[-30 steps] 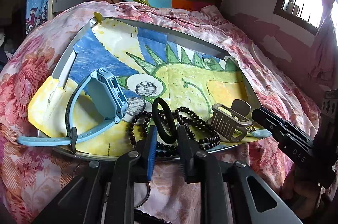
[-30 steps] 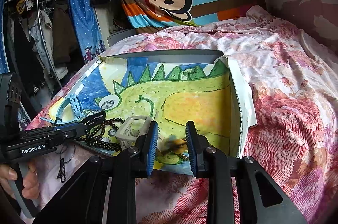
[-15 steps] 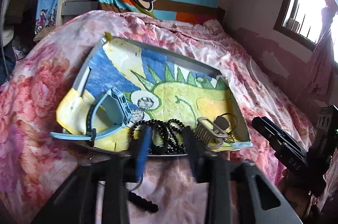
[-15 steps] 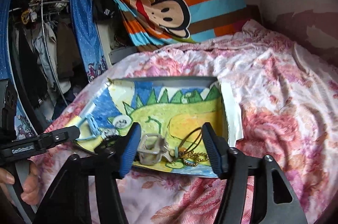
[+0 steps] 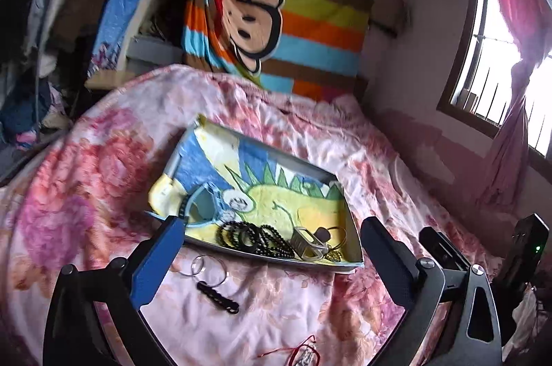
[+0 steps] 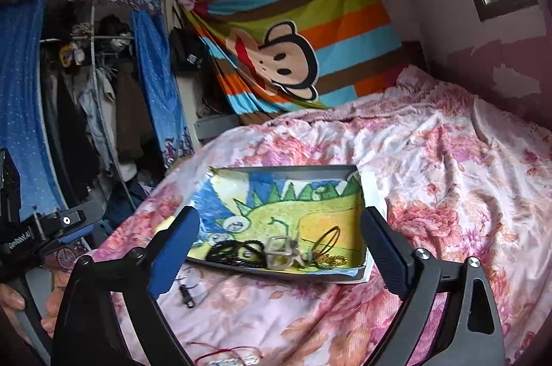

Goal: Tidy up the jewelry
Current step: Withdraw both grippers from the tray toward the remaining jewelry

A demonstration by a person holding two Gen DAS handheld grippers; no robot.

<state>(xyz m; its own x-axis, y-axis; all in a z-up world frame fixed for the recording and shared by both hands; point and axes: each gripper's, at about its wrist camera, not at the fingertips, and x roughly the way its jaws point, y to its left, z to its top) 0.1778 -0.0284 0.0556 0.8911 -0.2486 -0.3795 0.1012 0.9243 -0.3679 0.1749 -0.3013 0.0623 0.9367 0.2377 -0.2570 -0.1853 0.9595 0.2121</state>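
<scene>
A grey tray (image 5: 293, 159) (image 6: 286, 171) lined with a dinosaur drawing lies on the bed. Along its near edge lie a blue watch (image 5: 203, 203), black bead bracelets (image 5: 255, 236) (image 6: 231, 252), a beige hair claw (image 5: 307, 243) (image 6: 279, 250), a thin hoop (image 6: 327, 240) and a gold chain (image 5: 333, 255) (image 6: 333, 259). My left gripper (image 5: 270, 222) hangs above and short of the tray, its jaws opening wide with nothing held between them. My right gripper (image 6: 279, 212) hangs likewise, jaws opening and holding nothing.
On the pink flowered bedspread (image 5: 310, 293) in front of the tray lie a key ring with a black fob (image 5: 217, 297) (image 6: 188, 290) and a red string piece (image 5: 303, 348) (image 6: 224, 352). A clothes rack (image 6: 86, 96) stands left, a window (image 5: 500, 72) right.
Both grippers went from nearly shut to wide open and drew back and up from the tray. The gold chain, earlier between the right fingers, now lies in the tray.
</scene>
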